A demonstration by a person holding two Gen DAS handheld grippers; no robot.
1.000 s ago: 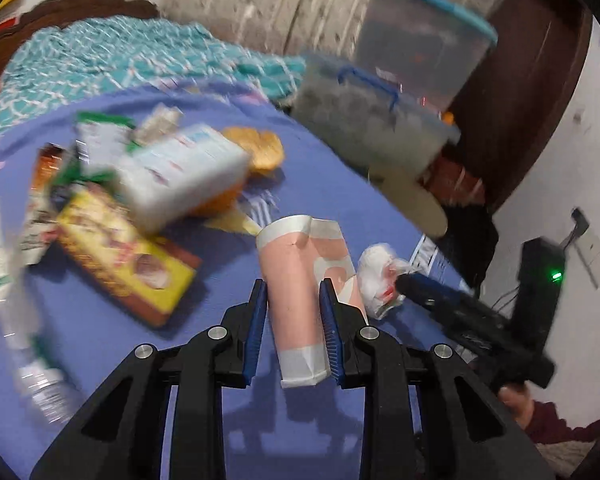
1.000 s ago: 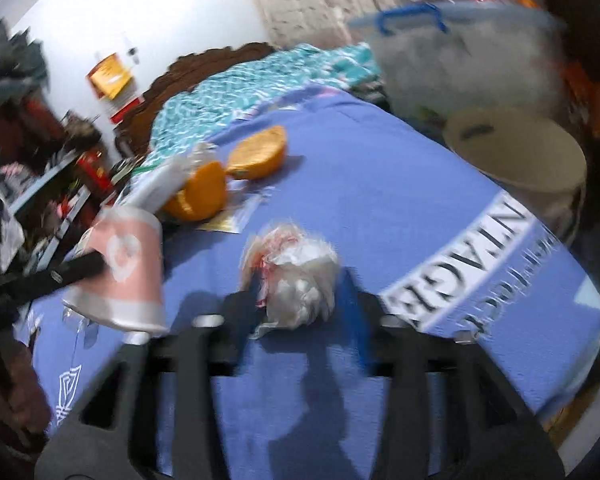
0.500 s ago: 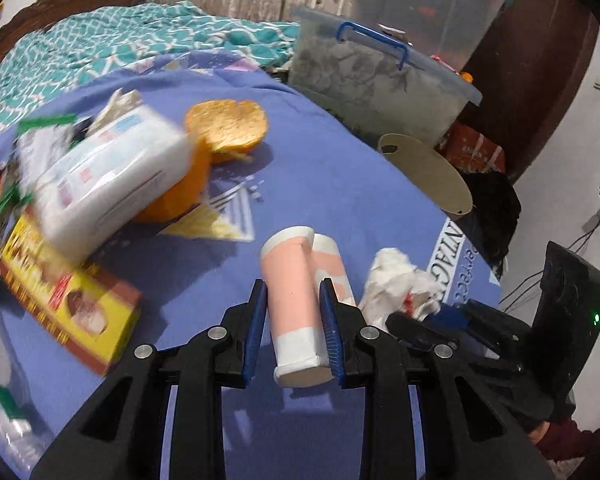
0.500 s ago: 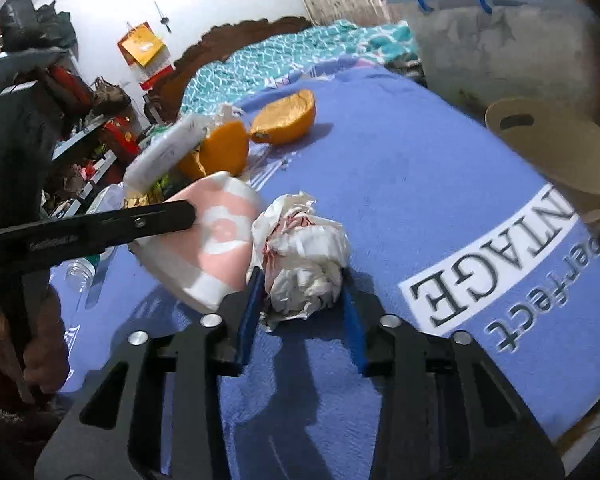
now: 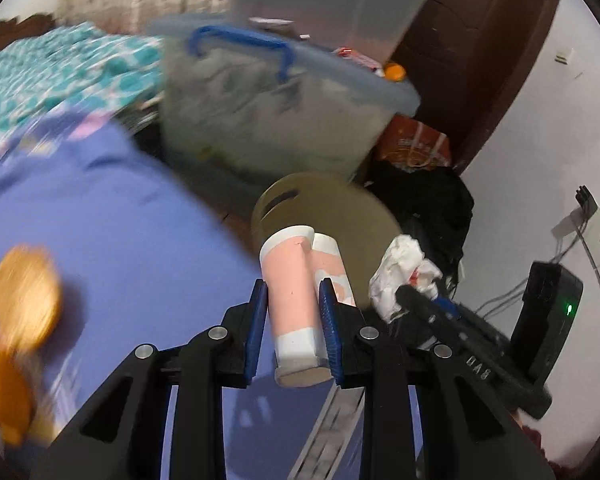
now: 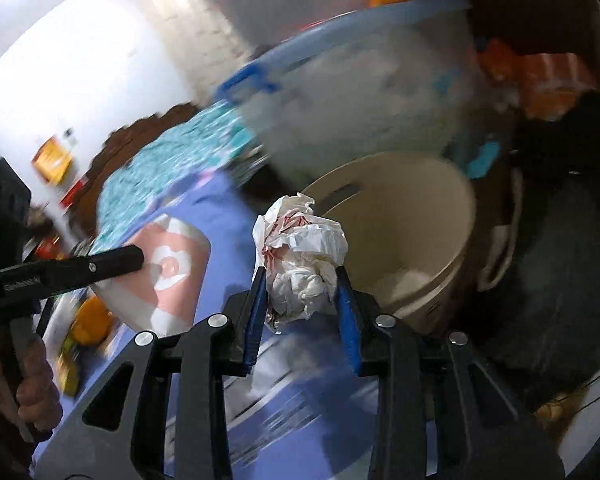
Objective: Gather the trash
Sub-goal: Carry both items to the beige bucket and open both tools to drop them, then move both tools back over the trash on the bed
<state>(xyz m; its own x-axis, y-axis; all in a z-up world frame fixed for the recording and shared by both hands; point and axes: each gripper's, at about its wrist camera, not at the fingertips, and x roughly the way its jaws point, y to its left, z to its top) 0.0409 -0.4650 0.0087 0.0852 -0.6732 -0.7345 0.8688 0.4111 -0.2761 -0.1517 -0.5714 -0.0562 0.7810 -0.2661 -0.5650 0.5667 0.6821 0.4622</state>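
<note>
Both wrist views face the beige bin (image 5: 332, 204) closely, downward

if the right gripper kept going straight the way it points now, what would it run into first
Most likely the beige bin: its open mouth lies just beyond the crumpled paper between the opening jaws of the right gripper, though depth is unclear.

Home bedroom: bed (image 5: 100, 240), wooden headboard (image 6: 140, 132)
</note>
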